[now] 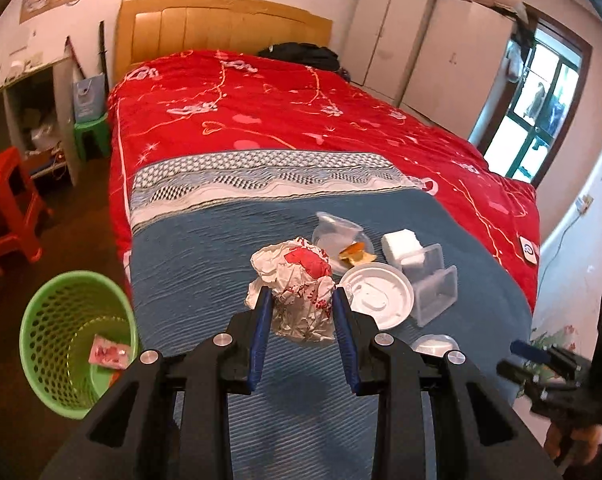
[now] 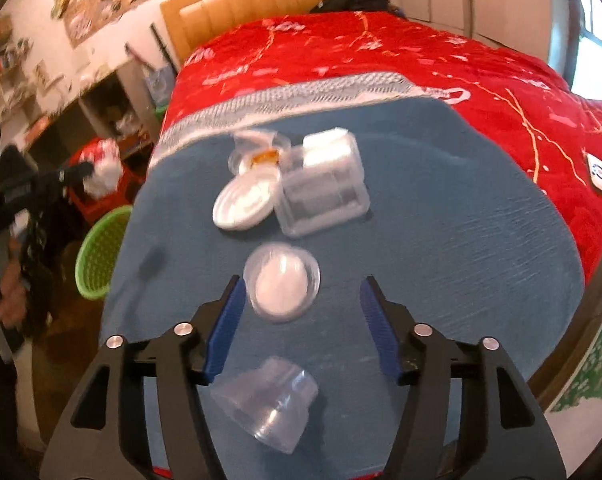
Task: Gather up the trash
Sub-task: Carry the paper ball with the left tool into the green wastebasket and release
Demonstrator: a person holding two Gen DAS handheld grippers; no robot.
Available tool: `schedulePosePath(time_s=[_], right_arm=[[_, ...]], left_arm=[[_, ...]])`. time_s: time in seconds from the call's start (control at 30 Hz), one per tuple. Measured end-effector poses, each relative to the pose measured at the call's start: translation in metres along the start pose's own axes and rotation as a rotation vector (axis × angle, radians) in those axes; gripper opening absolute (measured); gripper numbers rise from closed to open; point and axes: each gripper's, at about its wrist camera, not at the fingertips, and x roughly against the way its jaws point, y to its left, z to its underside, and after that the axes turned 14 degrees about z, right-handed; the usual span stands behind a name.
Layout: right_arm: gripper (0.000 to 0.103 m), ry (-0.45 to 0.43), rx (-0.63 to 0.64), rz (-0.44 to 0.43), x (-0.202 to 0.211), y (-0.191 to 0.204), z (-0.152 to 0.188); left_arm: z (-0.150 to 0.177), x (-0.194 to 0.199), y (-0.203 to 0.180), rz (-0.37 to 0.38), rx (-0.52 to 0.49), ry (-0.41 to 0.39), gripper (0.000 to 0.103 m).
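Observation:
My left gripper [image 1: 301,300] is shut on a crumpled red-and-white paper wrapper [image 1: 301,276], held above the blue blanket [image 1: 205,248] near the bed's left edge. A green mesh basket [image 1: 77,340] stands on the floor to its lower left, with a pink packet [image 1: 109,352] inside. In the right wrist view my right gripper [image 2: 301,280] stands open over the blanket. A small clear round lid [image 2: 283,284] lies by its left fingertip, untouched. A clear plastic cup [image 2: 269,408] lies on its side lower down between the fingers. The wrapper [image 2: 103,172] shows at far left.
Farther up the blanket lie a white round lid [image 2: 243,204], a clear box [image 2: 325,196] with a white foam block [image 2: 325,144], and a clear tub with orange scraps [image 1: 353,252]. A red stool [image 1: 5,208] stands left of the bed, and a white device [image 2: 599,178] lies on the red quilt.

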Motion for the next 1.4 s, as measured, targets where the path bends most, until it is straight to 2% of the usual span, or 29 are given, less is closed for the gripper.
schedulePosePath(time_s=[0.07,0.27,0.43,0.5,0.53,0.67,0.93,1.0,1.17,1.4], right_arm=[[0.072,0.017,0.023,-0.012,-0.001,0.006,0.010],[0.079,0.092,0.041,-0.005,-0.012,0.023,0.040],[0.079,0.131,0.043,0.071,-0.027,0.029,0.053],[0.075,0.131,0.064,0.089,-0.029,0.032,0.055],[0.070,0.130,0.072,0.097,-0.029,0.034,0.056],[0.069,0.124,0.090,0.100,-0.029,0.037,0.056],[0.068,0.062,0.092,0.014,-0.013,0.048,0.029],[0.068,0.045,0.099,-0.033,-0.010,0.058,0.015],[0.068,0.009,0.147,-0.158,-0.008,0.099,-0.023],[0.068,-0.021,0.239,-0.255,-0.015,0.171,-0.062]], left_arm=[[0.003,0.000,0.002,-0.001,0.007,0.002,0.030],[0.009,-0.001,0.001,-0.004,0.006,0.013,0.030],[0.012,0.000,0.001,-0.003,0.008,0.017,0.030],[0.012,0.000,0.001,-0.005,0.007,0.016,0.030],[0.013,0.001,0.002,-0.006,0.008,0.014,0.030],[0.015,0.003,0.005,-0.009,0.018,0.012,0.030],[0.014,0.016,0.019,-0.029,0.038,-0.013,0.030],[0.014,0.022,0.026,-0.042,0.048,-0.024,0.030],[0.017,0.043,0.060,-0.106,0.095,-0.048,0.030],[0.029,0.060,0.129,-0.222,0.183,-0.039,0.031]])
